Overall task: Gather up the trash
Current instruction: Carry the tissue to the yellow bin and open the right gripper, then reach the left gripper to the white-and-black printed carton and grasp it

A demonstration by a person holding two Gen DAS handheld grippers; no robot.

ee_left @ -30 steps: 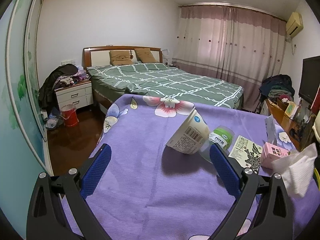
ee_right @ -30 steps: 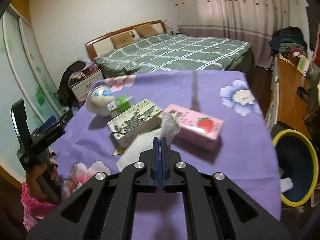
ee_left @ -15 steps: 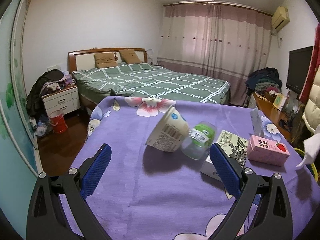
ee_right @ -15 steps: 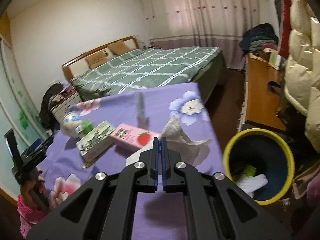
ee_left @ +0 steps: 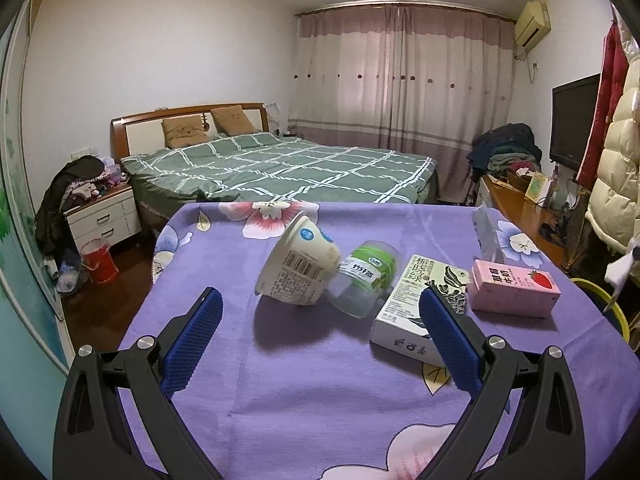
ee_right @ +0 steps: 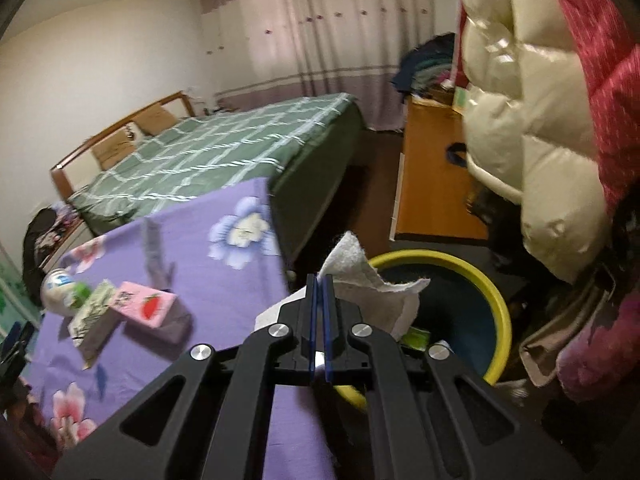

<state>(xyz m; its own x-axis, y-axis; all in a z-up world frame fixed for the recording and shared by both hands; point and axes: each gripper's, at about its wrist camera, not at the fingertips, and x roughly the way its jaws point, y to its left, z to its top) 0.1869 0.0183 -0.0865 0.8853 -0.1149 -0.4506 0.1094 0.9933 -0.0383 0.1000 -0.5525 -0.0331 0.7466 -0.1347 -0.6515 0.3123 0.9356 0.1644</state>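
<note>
Table [ee_left: 320,380]: before the bed [ee_left: 280,168].
On table, left to right: cup [ee_left: 298,268], bottle [ee_left: 366,278], box [ee_left: 416,304], carton [ee_left: 514,288].
Cup, bottle: touching, both on their sides.
Bin [ee_right: 496,308]: on floor, right of table.
Tissue [ee_right: 368,280]: over bin's near rim.

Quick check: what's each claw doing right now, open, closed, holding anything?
Left claw: open, holding nothing, above the purple tablecloth.
Right claw: closed on the white tissue, over the yellow-rimmed bin.

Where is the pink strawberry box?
On the purple tablecloth, the pink strawberry box lies right of the green-and-white carton, near the table's right edge.
</note>
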